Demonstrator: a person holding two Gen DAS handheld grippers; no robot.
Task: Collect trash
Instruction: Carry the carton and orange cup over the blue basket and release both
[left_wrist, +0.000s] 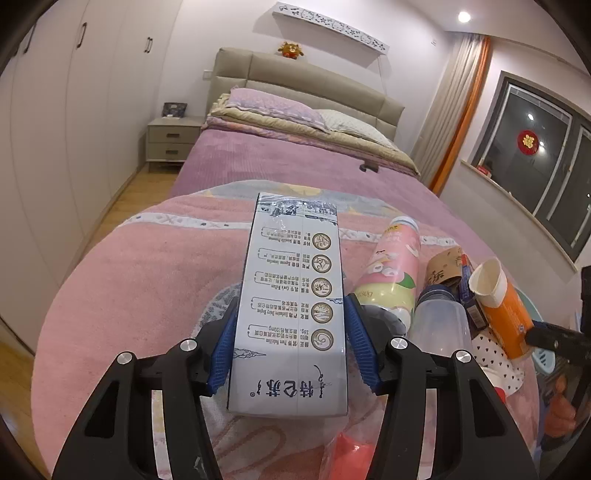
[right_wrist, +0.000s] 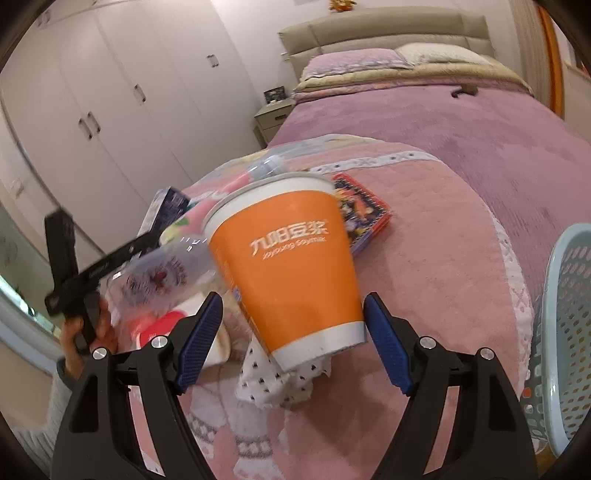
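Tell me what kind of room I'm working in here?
A home bedroom, by the look of it. A bed with a padded headboard and stacked pillows fills the view, a bedside table stands beside it, and built-in wardrobe doors line the wall.

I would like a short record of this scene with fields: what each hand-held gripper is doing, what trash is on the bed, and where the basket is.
left hand-held gripper: shut on milk carton, blue pads pressing its two long sides
right hand-held gripper: open, pads on either side of orange paper cup, gaps visible on both sides
other trash on pink blanket: pink bottle, clear plastic bottle, colourful packet
basket: light blue, perforated, at the right edge of the right wrist view
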